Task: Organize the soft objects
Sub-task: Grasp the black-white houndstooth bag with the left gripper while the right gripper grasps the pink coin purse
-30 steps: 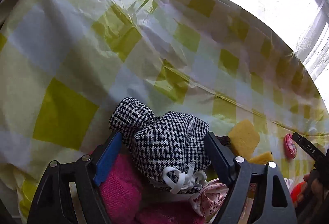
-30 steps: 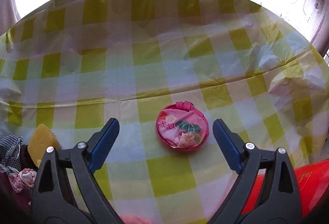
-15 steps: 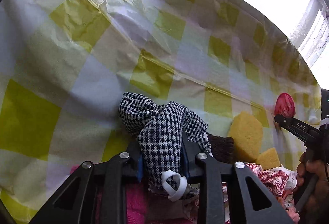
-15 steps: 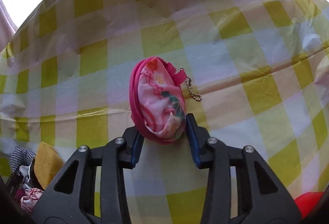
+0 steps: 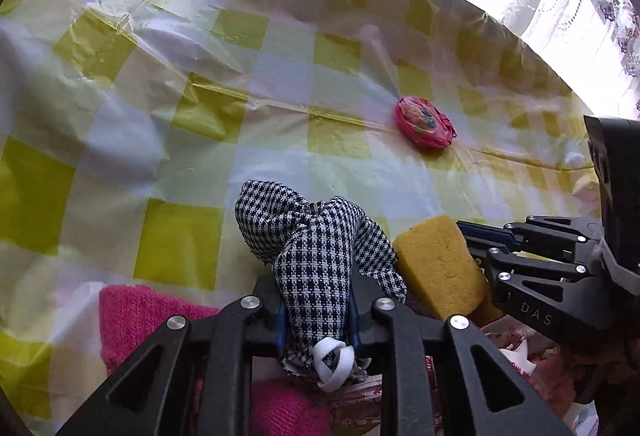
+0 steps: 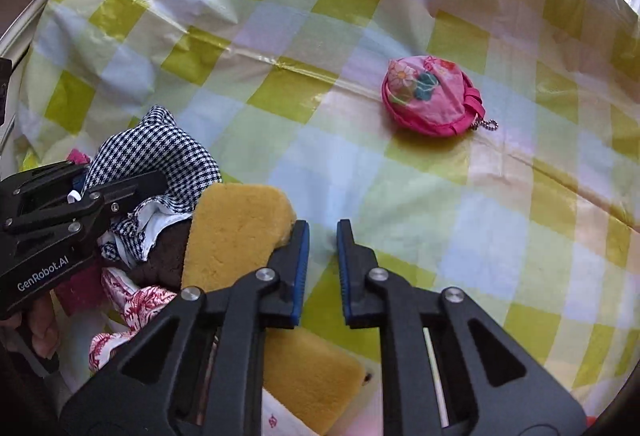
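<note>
The left gripper [image 5: 318, 310] had just been closing and stood clamped on the houndstooth cloth bundle [image 5: 316, 256], its blue pads pressed into the fabric on both sides, a loop of white elastic [image 5: 332, 358] hanging out below. A second earlier those jaws had stood wide around the same bundle, so the grasp looked freshly made. The bundle sat at the edge of the heap: a pink knitted piece [image 5: 136, 316] to one side, a yellow sponge [image 5: 438, 268] just beside it on the other, and red-printed cloth [image 6: 128, 310] under the pile.

The right gripper [image 6: 322, 268] had narrowed to its tightest, a thin slit left between the pads and nothing in it. Its left pad lay against the edge of the yellow sponge without gripping it. Half a second before it had held the round pink floral pouch [image 6: 430, 96] up off the cloth; the pouch now lay flat on the yellow-checked tablecloth [image 6: 500, 216], well apart from the heap, its little chain [image 6: 486, 124] trailing beside it.

By my judgement the pouch had been set out as the first sorted item, and the right hand had come back to the pile for another. The houndstooth bundle seemed next to be lifted clear, though the elastic might drag neighbouring pieces along.
</note>
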Available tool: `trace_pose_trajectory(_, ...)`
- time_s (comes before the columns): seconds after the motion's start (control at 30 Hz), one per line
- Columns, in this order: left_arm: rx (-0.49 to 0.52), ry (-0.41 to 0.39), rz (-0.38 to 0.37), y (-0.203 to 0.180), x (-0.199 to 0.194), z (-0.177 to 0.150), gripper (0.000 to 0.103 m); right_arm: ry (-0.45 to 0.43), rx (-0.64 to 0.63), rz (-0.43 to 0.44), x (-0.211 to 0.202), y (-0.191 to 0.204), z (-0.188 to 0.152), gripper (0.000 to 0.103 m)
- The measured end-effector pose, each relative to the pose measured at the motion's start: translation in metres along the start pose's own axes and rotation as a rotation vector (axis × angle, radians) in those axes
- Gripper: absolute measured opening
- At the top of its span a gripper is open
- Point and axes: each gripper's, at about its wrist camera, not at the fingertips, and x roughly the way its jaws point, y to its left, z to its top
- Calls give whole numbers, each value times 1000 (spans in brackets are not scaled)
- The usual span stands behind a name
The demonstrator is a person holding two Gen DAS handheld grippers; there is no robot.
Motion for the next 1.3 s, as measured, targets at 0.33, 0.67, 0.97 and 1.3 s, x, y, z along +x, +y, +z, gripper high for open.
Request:
trace_pose_trajectory(0.33,-113,-161,-39,-1,-70,-70,21,29,39,-13,-55,9,-52,22)
trace_pose_trajectory(0.67,-368,-422,-71,38,-100,-73,21,-182,196,-230,-21,-29,70,99)
trace_pose_trajectory(0.97,-379,-511,-59,41,-113,-80,21,-113,212,-236,50,-54,95,99)
trace_pose_trajectory(1.3,-364,-519,16,34,-120,-88,21,-132,129,-206,24,-25,72,74)
